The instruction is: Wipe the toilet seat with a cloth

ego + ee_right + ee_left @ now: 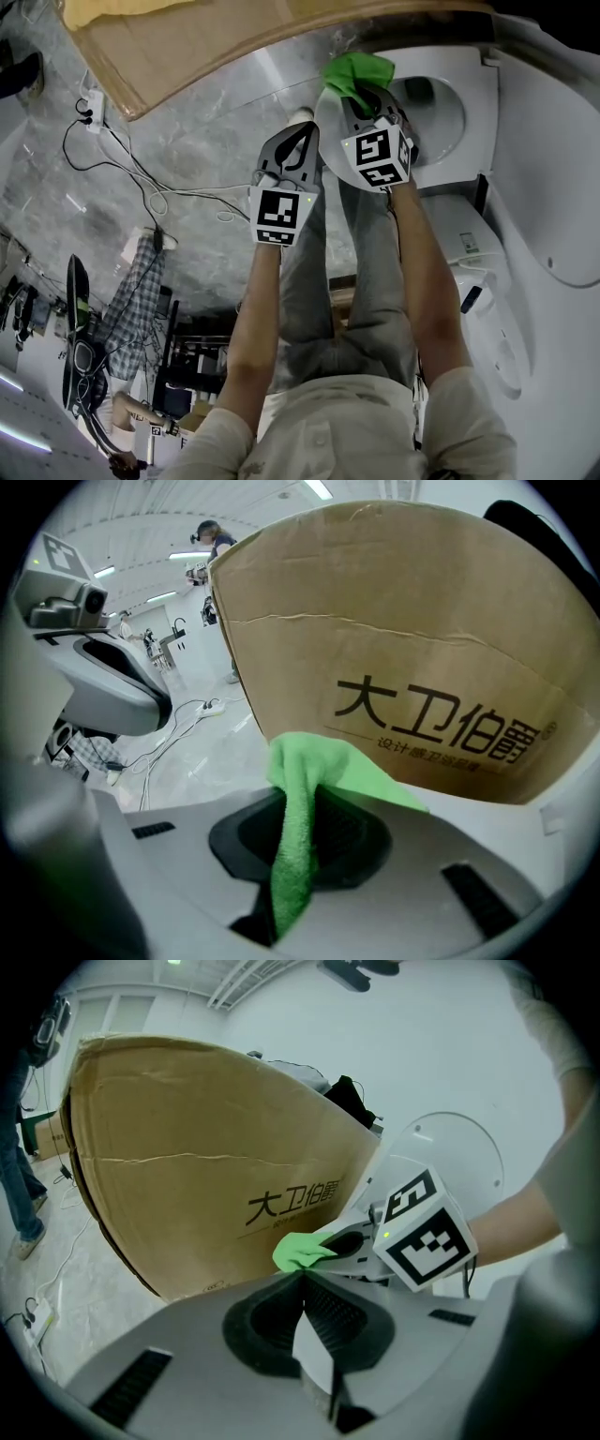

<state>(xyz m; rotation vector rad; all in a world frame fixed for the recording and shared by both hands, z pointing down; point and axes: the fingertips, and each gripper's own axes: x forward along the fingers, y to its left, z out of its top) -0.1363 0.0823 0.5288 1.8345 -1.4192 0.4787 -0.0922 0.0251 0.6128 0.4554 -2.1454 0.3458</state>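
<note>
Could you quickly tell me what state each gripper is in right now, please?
Left gripper: shut, holding nothing.
Right gripper: shut on the green cloth.

Cloth (302,855): bright green, fleecy, bunched. It is pinched between the closed jaws of the right hand-held gripper (366,94). A narrow fold runs down between the jaws, and the rest spills forward over their tips in a loose crumple.

Toilet seat (473,108): white, glossy, a rounded ring around a shadowed opening. It lies just beyond and to the side of that gripper's tips. The cloth sits over the seat's rim at the gripper's tip. Whether it touches the rim cannot be told.
</note>
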